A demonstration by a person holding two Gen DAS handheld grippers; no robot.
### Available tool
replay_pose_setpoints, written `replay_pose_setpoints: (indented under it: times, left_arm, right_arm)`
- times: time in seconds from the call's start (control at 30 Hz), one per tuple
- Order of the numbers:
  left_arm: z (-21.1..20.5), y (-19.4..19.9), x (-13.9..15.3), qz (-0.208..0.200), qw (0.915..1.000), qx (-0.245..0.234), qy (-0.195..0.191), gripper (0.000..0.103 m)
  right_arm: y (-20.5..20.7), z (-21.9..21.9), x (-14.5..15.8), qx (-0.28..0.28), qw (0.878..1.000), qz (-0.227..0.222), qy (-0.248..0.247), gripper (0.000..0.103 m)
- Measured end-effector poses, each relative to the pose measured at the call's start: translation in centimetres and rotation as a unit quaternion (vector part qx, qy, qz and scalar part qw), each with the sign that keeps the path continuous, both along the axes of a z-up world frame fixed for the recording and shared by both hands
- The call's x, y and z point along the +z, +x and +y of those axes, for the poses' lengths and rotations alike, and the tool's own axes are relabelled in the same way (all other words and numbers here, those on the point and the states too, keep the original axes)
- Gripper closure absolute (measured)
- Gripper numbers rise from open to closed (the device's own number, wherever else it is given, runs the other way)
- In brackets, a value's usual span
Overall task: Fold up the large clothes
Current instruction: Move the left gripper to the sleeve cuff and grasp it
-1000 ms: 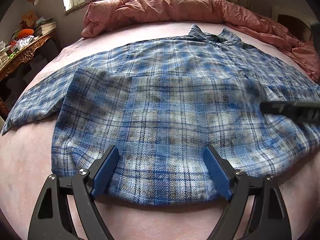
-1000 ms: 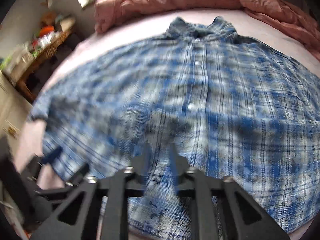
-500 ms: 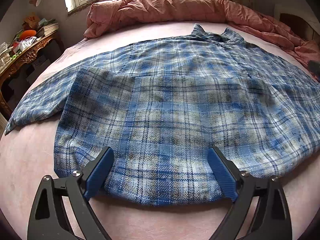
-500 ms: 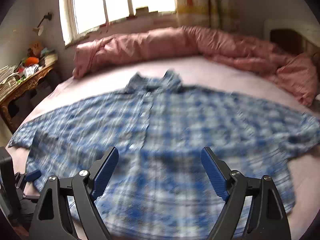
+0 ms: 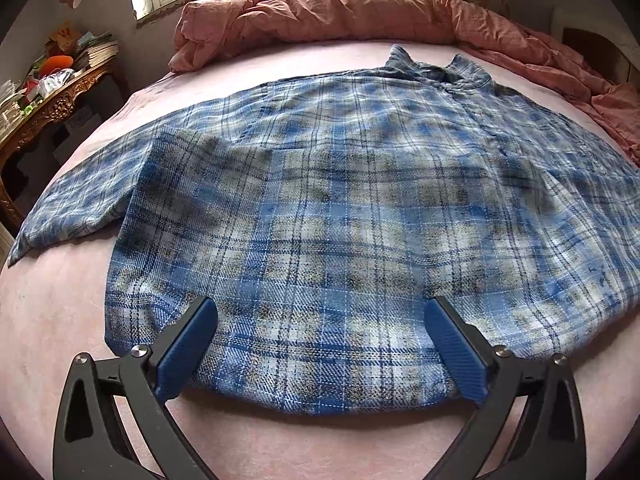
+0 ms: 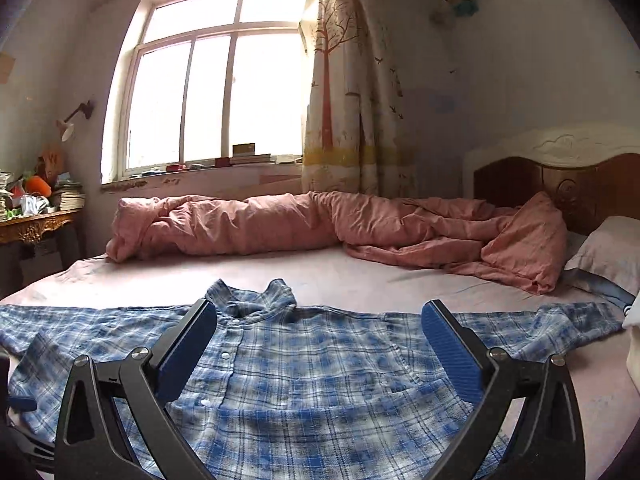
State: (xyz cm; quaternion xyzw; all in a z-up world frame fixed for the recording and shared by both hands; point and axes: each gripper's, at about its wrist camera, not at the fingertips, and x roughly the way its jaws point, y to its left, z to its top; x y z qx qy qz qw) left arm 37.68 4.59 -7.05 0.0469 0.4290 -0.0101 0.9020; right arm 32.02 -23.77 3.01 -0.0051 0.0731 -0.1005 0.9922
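A blue plaid shirt (image 5: 340,216) lies spread on the bed (image 5: 52,320), its hem at the near edge and its collar toward the rumpled pink duvet (image 5: 320,12). The left gripper (image 5: 320,344) hangs over the folded-up hem, jaws opening wide, gripping nothing. The right gripper (image 6: 320,344), jaws also opening and empty, points level; only its view shows the window (image 6: 216,92), curtain (image 6: 352,80) and headboard (image 6: 560,176).
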Motion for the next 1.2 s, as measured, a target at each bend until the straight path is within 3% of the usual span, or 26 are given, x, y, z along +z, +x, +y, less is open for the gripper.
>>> replay_pose_setpoints:
  times: [0.1, 0.27, 0.33, 0.4, 0.53, 0.63, 0.7, 0.77, 0.93, 1.03, 1.1, 1.2]
  left_arm:
    - [-0.6, -1.1, 1.3, -0.043, 0.9984, -0.033, -0.015, 0.0]
    - [-0.7, -2.8, 3.9, -0.122, 0.9902, -0.054, -0.042, 0.0]
    - [-0.1, -3.5, 5.1, -0.172, 0.984, -0.034, -0.03, 0.0]
    - [1.4, -4.0, 6.1, -0.216, 0.9756, 0.015, -0.034, 0.0]
    - [5.3, -4.4, 7.2, -0.25, 0.9609, 0.045, -0.111, 0.0]
    - [6.1, -4.7, 7.6, -0.277, 0.9565, 0.051, -0.078, 0.0]
    - [6.5, -4.4, 7.7, -0.272, 0.9576, 0.056, -0.078, 0.0]
    - [7.7, -4.0, 8.0, -0.253, 0.9593, 0.048, -0.115, 0.0]
    - [12.2, -4.2, 10.8, -0.261, 0.9531, 0.069, -0.138, 0.0]
    - [17.6, -2.4, 11.2, -0.251, 0.9448, 0.13, -0.165, 0.0]
    - [21.7, -0.8, 10.3, -0.248, 0.9366, 0.197, -0.15, 0.0]
    - [27.5, 1.8, 7.5, -0.201, 0.9386, 0.227, -0.165, 0.001]
  right_arm:
    - [0.2, 0.7, -0.1, 0.028, 0.999, 0.023, -0.001, 0.0]
    - [1.0, 2.2, -1.7, 0.074, 0.995, 0.058, 0.041, 0.0]
    - [1.3, 3.3, -2.7, 0.077, 0.994, 0.067, 0.032, 0.0]
    - [1.6, 4.4, -3.7, 0.076, 0.994, 0.073, 0.013, 0.0]
    - [2.5, 6.3, -5.9, 0.068, 0.993, 0.094, -0.024, 0.0]
    - [2.6, 6.5, -6.2, 0.059, 0.993, 0.096, -0.036, 0.0]
    - [2.5, 6.5, -6.0, 0.055, 0.993, 0.093, -0.038, 0.0]
    - [2.6, 6.3, -6.0, 0.054, 0.993, 0.096, -0.033, 0.0]
    - [3.2, 5.5, -6.1, 0.054, 0.992, 0.11, -0.014, 0.0]
    - [3.5, 5.7, -6.3, 0.054, 0.991, 0.118, -0.017, 0.0]
    - [3.6, 6.0, -6.5, 0.051, 0.991, 0.121, -0.025, 0.0]
    - [3.6, 6.4, -6.6, 0.052, 0.991, 0.122, -0.035, 0.0]
